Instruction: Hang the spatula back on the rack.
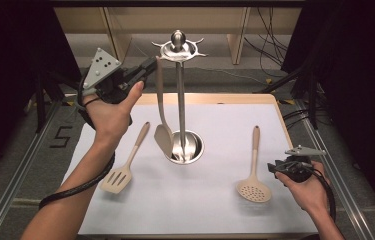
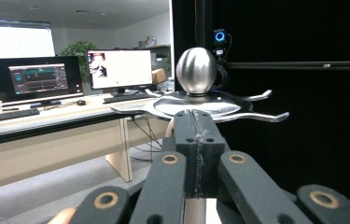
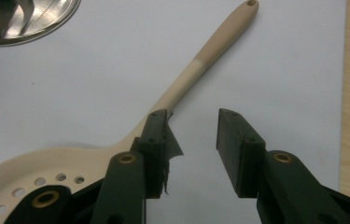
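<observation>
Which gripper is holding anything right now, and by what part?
Left gripper, shut, pinches the top of the beige spatula's handle at the steel rack's hooks. Right gripper is open, empty.

Bright overhead light, dark surround, glare on steel stand (image 1: 179,95), edges perhaps soft

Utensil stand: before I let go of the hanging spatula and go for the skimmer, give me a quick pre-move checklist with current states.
1. Left gripper shut, up at the stand's hook ring: ok.
2. Hanging spatula seated on a hook: cannot tell; its top is hidden.
3. Stand upright on the white mat: ok.
4. Right gripper open: ok.
5. Skimmer flat on the mat, handle beside the right gripper, not between its jaws: not ok for a grasp yet.
6. Slotted turner lying away from the stand's base: ok.
</observation>
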Demonstrator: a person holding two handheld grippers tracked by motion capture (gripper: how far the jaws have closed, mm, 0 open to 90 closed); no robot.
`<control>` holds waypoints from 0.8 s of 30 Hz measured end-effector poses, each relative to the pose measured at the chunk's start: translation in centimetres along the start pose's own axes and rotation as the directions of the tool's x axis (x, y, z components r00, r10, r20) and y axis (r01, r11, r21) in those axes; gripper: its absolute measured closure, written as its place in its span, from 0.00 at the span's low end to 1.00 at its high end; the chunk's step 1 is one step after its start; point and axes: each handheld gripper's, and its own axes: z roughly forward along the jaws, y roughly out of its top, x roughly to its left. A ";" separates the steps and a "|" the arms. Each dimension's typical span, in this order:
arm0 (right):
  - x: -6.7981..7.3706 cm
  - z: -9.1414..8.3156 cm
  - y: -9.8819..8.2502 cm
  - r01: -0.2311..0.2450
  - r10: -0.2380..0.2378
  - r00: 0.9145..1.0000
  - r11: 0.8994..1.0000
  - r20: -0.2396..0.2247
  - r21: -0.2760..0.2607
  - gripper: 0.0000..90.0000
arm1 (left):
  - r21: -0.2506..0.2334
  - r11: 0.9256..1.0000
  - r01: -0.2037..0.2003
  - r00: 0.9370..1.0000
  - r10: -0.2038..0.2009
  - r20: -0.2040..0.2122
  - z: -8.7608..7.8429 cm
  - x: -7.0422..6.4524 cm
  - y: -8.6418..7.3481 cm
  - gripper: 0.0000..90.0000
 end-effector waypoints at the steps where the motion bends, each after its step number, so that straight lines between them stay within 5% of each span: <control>1: 0.0 0.0 0.0 0.000 0.000 1.000 1.000 0.000 0.000 0.71 | 0.002 1.000 0.000 1.000 0.000 -0.004 0.0 0.1 0.0 0.99; 8: 0.0 0.0 0.0 -0.001 0.001 1.000 1.000 -0.001 0.000 0.71 | 0.013 1.000 -0.013 1.000 0.013 -0.010 0.1 0.4 -0.1 0.99; 13: 0.0 -0.1 0.0 -0.003 0.003 1.000 1.000 -0.001 -0.001 0.71 | 0.029 1.000 -0.008 1.000 0.009 -0.006 -0.8 0.6 -0.8 0.86; 14: 0.3 -0.2 -0.1 -0.043 0.043 0.999 0.999 0.000 0.005 0.71 | 0.038 0.999 -0.008 1.000 0.008 -0.009 -1.1 0.6 -1.0 0.83; 18: 0.3 -0.2 -0.1 -0.029 0.029 1.000 1.000 -0.013 0.002 0.71 | 0.091 0.996 -0.006 1.000 0.007 -0.012 -2.3 1.3 -2.2 0.76; 21: 0.3 -0.2 0.0 -0.029 0.029 1.000 1.000 -0.001 0.006 0.71 | 0.170 0.985 -0.015 1.000 0.018 -0.014 -3.1 2.0 -3.4 0.72; 24: 0.4 -0.2 0.0 -0.030 0.030 1.000 1.000 -0.002 0.007 0.71 | 0.262 0.965 -0.029 0.999 0.040 -0.035 -3.8 2.9 -4.8 0.71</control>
